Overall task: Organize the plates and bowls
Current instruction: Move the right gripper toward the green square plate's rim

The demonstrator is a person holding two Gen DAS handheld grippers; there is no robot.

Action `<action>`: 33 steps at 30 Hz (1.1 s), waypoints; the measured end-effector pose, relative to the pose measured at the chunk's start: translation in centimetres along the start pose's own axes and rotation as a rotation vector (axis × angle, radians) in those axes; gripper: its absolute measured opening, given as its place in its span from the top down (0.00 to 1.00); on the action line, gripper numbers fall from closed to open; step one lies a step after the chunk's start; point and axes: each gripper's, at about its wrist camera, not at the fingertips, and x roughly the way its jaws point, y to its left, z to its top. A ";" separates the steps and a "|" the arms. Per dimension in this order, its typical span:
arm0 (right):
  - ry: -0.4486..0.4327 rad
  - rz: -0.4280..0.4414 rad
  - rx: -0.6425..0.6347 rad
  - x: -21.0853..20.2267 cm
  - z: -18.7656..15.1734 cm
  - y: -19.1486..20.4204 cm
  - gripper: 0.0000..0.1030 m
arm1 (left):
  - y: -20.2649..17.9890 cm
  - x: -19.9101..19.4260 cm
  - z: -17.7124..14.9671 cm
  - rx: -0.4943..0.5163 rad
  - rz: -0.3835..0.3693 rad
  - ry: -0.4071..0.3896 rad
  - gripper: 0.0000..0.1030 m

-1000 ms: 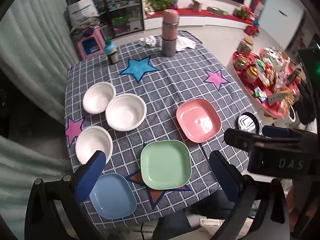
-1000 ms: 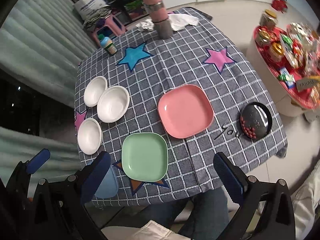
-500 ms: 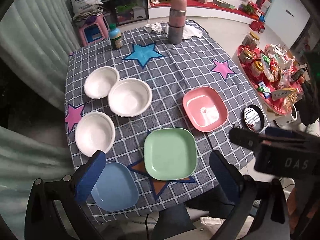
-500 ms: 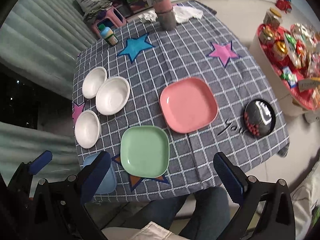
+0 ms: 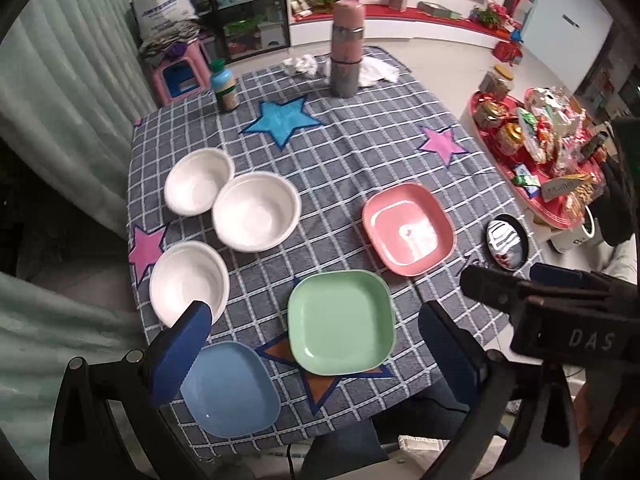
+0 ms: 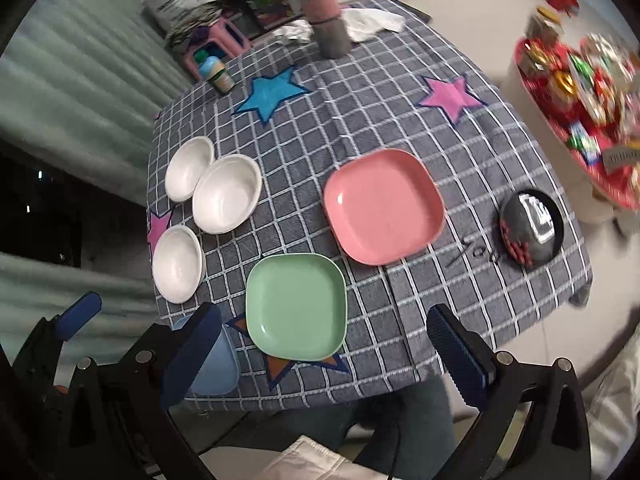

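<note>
Three white bowls sit at the table's left: a far one (image 5: 199,187), a middle one (image 5: 256,210) touching it, and a near one (image 5: 189,280). A pink plate (image 5: 408,229) lies right of centre, a green plate (image 5: 341,322) near the front, a blue plate (image 5: 230,389) at the front left corner. They also show in the right wrist view: pink plate (image 6: 383,205), green plate (image 6: 296,306), blue plate (image 6: 218,364) partly behind a finger. My left gripper (image 5: 316,354) is open and empty above the front edge. My right gripper (image 6: 324,354) is open and empty beside it.
A checked tablecloth (image 5: 360,152) with star patches covers the table. A pink and grey flask (image 5: 346,66), a small bottle (image 5: 225,90) and crumpled tissues (image 5: 372,70) stand at the back. A small black dish (image 5: 506,242) sits at the right edge. A red snack tray (image 5: 544,148) stands beyond.
Both grippers have moved closer to the table, so the dishes look larger. Nothing on the table has moved. Both grippers stay open.
</note>
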 end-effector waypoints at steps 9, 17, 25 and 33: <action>0.015 -0.051 0.008 -1.7 0.6 -2.0 0.00 | -0.3 0.1 -0.6 -0.097 -0.044 0.029 0.00; 0.183 -0.058 -0.050 4.0 0.4 -3.7 0.00 | 3.0 2.9 -3.9 -0.254 0.018 0.136 0.00; 0.341 -0.069 -0.049 12.4 -1.8 -4.7 0.00 | 4.6 5.6 -6.9 -0.305 0.028 0.206 0.00; 0.368 -0.088 -0.069 19.1 -0.1 -4.9 0.00 | 6.8 6.2 -8.6 -0.309 0.125 0.218 0.00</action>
